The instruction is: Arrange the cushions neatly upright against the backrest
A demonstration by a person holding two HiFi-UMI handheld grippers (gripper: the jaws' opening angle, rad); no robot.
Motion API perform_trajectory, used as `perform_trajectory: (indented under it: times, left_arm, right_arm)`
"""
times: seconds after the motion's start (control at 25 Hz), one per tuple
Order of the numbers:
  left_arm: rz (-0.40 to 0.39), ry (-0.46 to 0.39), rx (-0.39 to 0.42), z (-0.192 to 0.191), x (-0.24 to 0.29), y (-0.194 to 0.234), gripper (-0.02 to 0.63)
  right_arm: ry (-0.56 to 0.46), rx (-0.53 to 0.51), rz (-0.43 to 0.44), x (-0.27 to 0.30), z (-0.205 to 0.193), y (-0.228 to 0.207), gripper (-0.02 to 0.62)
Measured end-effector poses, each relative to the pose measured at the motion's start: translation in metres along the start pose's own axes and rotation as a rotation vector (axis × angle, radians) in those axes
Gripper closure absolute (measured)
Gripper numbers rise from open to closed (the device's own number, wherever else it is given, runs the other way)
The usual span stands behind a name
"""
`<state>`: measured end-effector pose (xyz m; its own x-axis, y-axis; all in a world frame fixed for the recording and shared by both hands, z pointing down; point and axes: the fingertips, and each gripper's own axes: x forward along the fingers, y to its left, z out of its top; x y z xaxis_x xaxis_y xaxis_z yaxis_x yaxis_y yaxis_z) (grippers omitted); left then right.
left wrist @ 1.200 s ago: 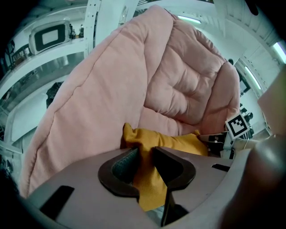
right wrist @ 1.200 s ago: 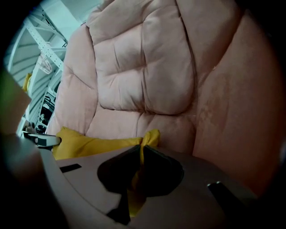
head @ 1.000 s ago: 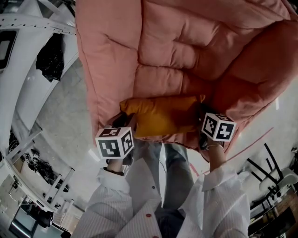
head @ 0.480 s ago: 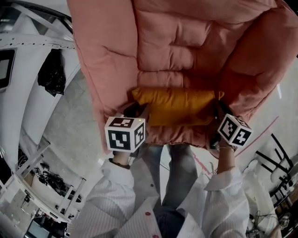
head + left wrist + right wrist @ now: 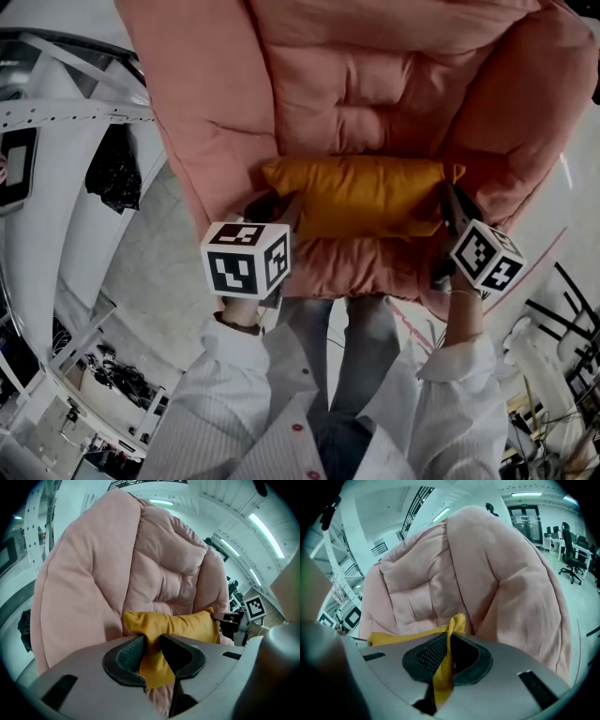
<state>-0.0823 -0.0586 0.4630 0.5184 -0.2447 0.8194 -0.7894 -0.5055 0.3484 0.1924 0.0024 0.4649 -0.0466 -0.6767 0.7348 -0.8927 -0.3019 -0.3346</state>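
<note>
A mustard-yellow cushion [image 5: 361,195] hangs level over the seat of a big pink padded armchair [image 5: 375,84], held by both ends. My left gripper [image 5: 281,208] is shut on the cushion's left end [image 5: 154,665], with a thick fold of yellow fabric between its jaws. My right gripper [image 5: 448,202] is shut on the cushion's right corner [image 5: 443,667], a thin flap of fabric pinched between the pads. The chair's tufted backrest [image 5: 164,573] rises behind the cushion. From the left gripper view the right gripper [image 5: 227,620] shows at the cushion's far end.
The armchair's thick arms [image 5: 202,122] flank the seat on both sides. White metal frames and shelving [image 5: 56,103] stand to the left, with a black bag [image 5: 112,173] hanging there. Black chair legs [image 5: 562,319] stand on the floor at the right. The person's striped sleeves fill the lower frame.
Both grippers have carried the cushion up and further into the chair toward the backrest, and it now hangs more level. The grips are unchanged.
</note>
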Motion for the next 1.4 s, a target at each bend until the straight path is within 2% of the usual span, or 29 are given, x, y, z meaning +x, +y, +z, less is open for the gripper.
perform_trajectory:
  times: [0.28,0.44,0.8,1.08,1.4]
  left_arm:
    - [-0.006,-0.064,0.054,0.062,0.000,-0.004,0.482]
    - [-0.010,-0.087,0.074,0.082,0.007,-0.006,0.482]
    - [0.016,-0.034,0.054,0.061,0.036,0.016,0.476]
    - [-0.010,0.002,0.051,0.052,0.048,0.014,0.462]
    - [-0.033,-0.001,-0.020,0.034,0.054,0.013,0.451]
  right_arm:
    - [-0.098,0.008,0.006,-0.001,0.060,0.005,0.560]
    - [-0.120,0.005,0.005,0.002,0.077,0.002,0.560]
    - [-0.069,-0.009,0.010,0.027,0.051,-0.003,0.560]
    - [-0.019,0.015,-0.008,0.039,0.028,-0.020,0.558]
    - [0.038,-0.052,0.008,0.046,0.017,-0.024,0.558]
